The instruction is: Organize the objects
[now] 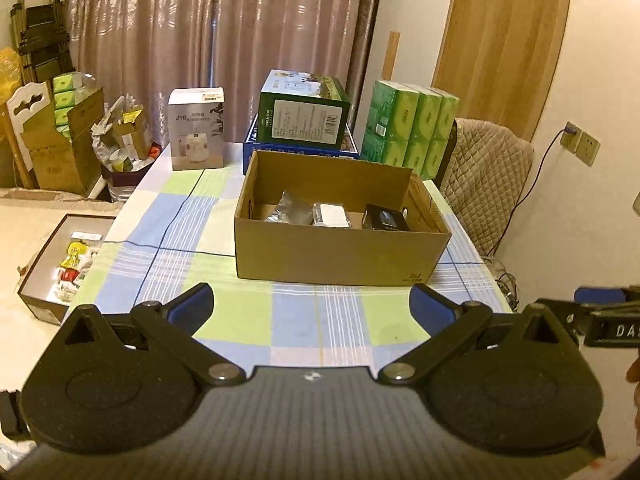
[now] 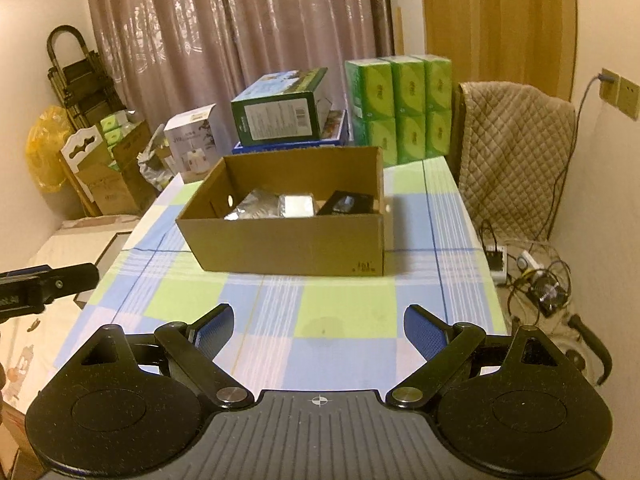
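Observation:
An open cardboard box point(image 1: 340, 256) stands on the checked tablecloth, also in the right wrist view point(image 2: 288, 246). Inside lie a silver foil pouch point(image 1: 290, 208), a white packet point(image 1: 332, 214) and a black box point(image 1: 386, 218); the right wrist view shows the pouch point(image 2: 254, 204), the packet point(image 2: 298, 204) and the black box point(image 2: 346, 202). My left gripper point(image 1: 312, 304) is open and empty over the near table. My right gripper point(image 2: 320, 326) is open and empty, also short of the box.
Behind the box stand a white appliance carton point(image 1: 196, 128), a green carton point(image 1: 302, 110) on a blue box, and green tissue packs point(image 1: 408, 126). A tray of small packets point(image 1: 68, 260) lies left. A padded chair point(image 2: 516, 152) and cables point(image 2: 532, 272) are on the right.

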